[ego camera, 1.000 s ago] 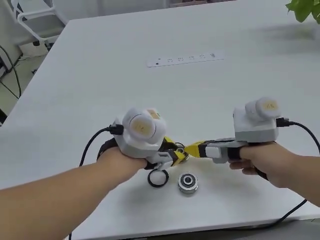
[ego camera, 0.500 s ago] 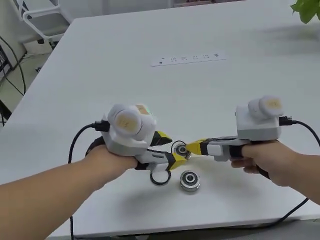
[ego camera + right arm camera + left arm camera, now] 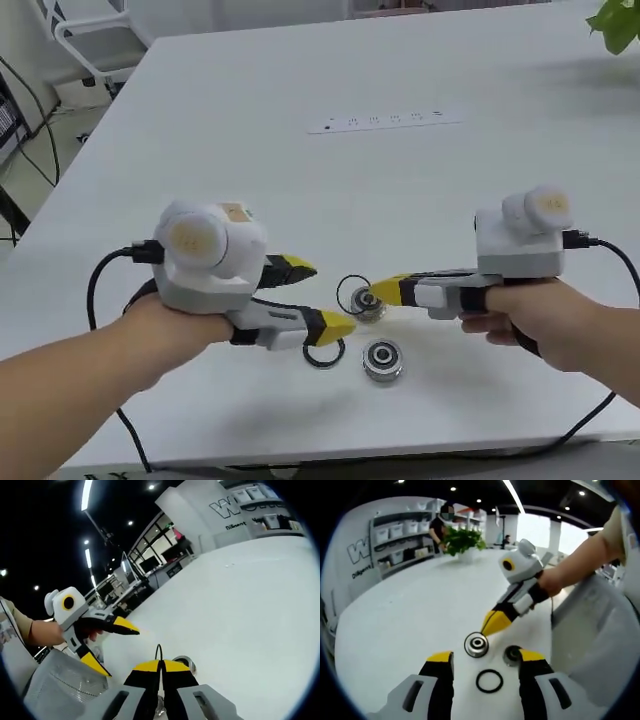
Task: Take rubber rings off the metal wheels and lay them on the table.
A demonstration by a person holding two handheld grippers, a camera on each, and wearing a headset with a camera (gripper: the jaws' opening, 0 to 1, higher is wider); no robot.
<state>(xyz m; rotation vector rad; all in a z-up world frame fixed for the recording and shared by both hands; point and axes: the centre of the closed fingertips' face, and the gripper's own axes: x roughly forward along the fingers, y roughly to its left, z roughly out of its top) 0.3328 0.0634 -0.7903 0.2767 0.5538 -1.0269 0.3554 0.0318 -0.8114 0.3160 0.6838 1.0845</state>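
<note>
One rubber ring [image 3: 159,652] pinched between right fingers [image 3: 392,291]; left fingers [image 3: 335,325] spread wide.

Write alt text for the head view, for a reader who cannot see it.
Over a white table, the right tool, shut, pinches a thin black ring beside a metal wheel, while the left tool hangs open opposite. A loose ring and a second wheel lie nearer the person.

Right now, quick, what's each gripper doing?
Left gripper: open, holding nothing.
Right gripper: shut on a rubber ring.
</note>
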